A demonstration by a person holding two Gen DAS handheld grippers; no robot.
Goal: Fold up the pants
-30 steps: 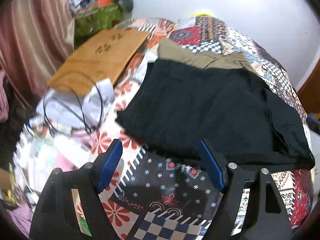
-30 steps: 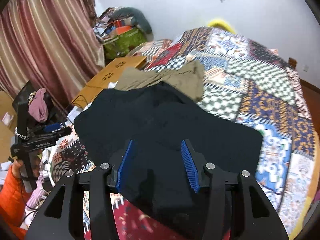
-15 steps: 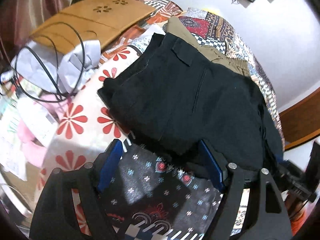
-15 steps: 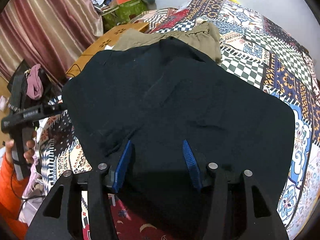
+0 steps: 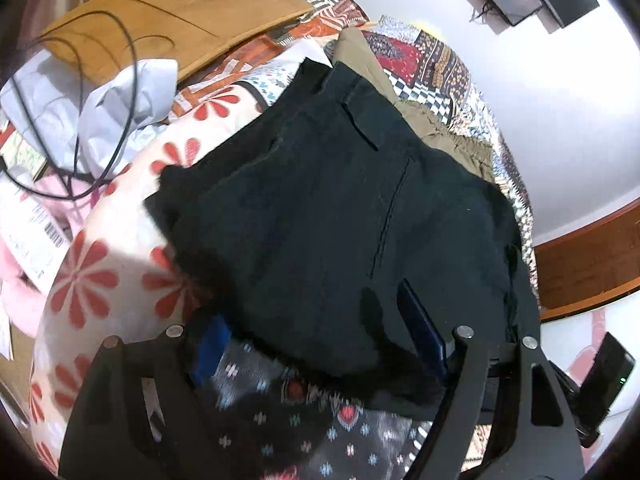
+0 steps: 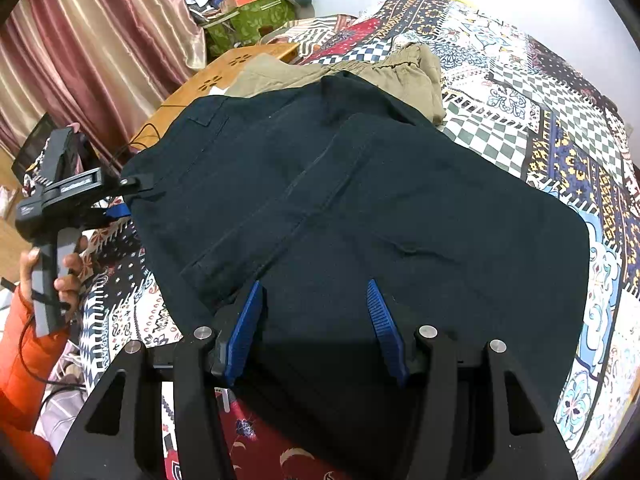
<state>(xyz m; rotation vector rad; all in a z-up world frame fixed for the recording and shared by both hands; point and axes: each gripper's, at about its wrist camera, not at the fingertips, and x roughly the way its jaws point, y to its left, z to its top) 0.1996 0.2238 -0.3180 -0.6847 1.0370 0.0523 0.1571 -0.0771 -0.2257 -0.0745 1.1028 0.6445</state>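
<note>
- The black pants (image 6: pixel 360 208) lie spread on the quilt-covered bed (image 6: pixel 560 128), partly over a khaki garment (image 6: pixel 400 68) at their far side.
- The step in hand looks like taking hold of the near edge at both corners, ahead of a fold.
- Left tongs (image 5: pixel 316 344) are at the pants' near-left corner, their blue pads well apart; cloth lies between and partly over the left pad, but nothing shows them pinching it.
- Right tongs (image 6: pixel 316 332) sit over the near edge, pads apart and creeping wider, with cloth flat between them and not pinched.
- Next move, as I judge it: both tongs need to close on the hem, then lift and carry it toward the waistband beside the khaki garment; the cloth is limp and layered, so a grip on only the top layer could pull the fold askew.
- Hard to make out: the left view is smeared near the pads, so whether the left pad is under or over the hem is unclear.
- The pants' near hem is hidden behind the right tongs; seams barely show on the dark cloth.
- Left of the pants, a wooden lap tray (image 5: pixel 180 12) and a black cable (image 5: pixel 80 112) lie well clear.
</note>
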